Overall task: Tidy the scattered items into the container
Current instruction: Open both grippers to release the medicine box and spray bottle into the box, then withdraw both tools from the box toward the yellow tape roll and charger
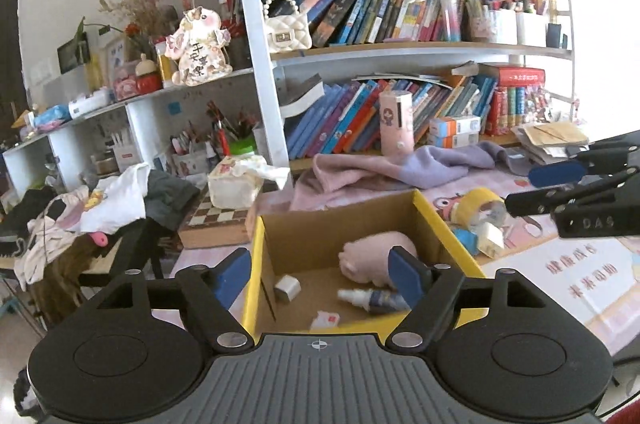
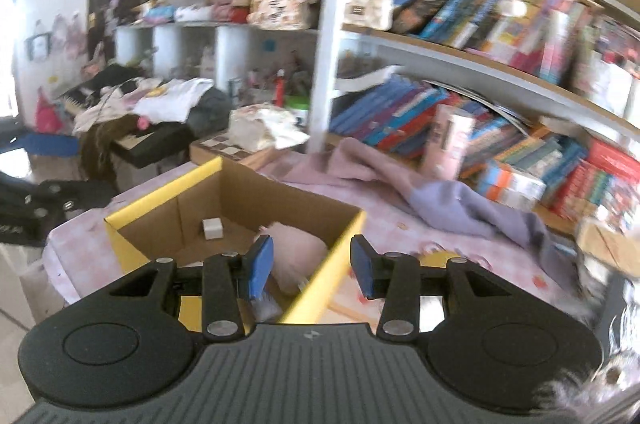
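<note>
the left gripper [image 1: 320, 274] hangs over the near rim of the cardboard box [image 1: 448, 224], its jaws spread wide with nothing between the blue pads; one pad sits outside the box's left wall, the other over its floor. inside the box lie a pink plush toy [image 1: 372, 252], a small spray bottle [image 1: 372, 300], a little white block [image 1: 287, 288] and a red-and-white packet [image 1: 325, 319], with bare cardboard floor between them. the right gripper [image 2: 312, 268] has its jaws partly spread and empty, straddling the box's yellow right rim [image 2: 320, 288] without touching it as far as the blurred view shows; in the left wrist view it comes in from the right edge [image 1: 560, 192], clear above the table. still outside the box, just beside its right wall, sit a yellow tape roll [image 1: 478, 206] and a small blue-and-white box [image 1: 482, 242] on the pink tablecloth [image 1: 532, 280]. a pink and lilac towel [image 1: 400, 170] is heaped behind the box, against the crowded bookshelf [image 1: 400, 48]. to the left, a chessboard [image 1: 216, 216] with a tissue box [image 1: 236, 184] on it, then a pile of clothes [image 1: 112, 200].
</note>
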`<state>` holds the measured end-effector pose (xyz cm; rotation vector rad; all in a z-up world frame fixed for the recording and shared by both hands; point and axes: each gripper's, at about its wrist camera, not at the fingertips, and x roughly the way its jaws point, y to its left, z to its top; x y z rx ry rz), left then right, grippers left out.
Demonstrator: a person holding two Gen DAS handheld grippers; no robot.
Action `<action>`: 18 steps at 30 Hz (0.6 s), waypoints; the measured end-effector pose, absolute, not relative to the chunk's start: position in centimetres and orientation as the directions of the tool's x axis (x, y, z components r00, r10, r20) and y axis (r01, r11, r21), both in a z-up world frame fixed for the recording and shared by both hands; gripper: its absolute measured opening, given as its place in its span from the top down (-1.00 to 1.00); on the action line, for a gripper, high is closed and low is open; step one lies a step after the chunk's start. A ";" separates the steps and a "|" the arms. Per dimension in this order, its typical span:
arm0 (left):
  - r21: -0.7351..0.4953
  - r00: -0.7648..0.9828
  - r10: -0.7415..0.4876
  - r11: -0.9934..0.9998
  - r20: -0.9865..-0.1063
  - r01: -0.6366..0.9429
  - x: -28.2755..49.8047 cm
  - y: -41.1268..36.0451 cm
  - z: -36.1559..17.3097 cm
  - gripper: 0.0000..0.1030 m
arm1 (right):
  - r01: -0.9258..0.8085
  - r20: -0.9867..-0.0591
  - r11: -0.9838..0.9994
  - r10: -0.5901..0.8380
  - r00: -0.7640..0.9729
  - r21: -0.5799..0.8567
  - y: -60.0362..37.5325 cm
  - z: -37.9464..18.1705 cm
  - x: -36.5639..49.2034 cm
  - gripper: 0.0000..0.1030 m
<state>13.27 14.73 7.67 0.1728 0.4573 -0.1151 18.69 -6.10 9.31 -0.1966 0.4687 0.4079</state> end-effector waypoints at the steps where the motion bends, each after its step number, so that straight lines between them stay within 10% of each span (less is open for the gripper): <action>1: 0.138 0.890 -0.075 0.979 -0.449 0.152 12.5 14.6 7.5 -0.53 | -0.404 -0.473 0.911 0.319 0.821 -0.086 -6.6 9.1 17.8 0.21; 18: 0.069 0.828 -0.181 0.965 -0.531 0.255 4.2 10.5 2.9 -0.69 | -0.228 -0.564 0.971 0.146 0.813 -0.077 -9.7 4.2 6.0 0.01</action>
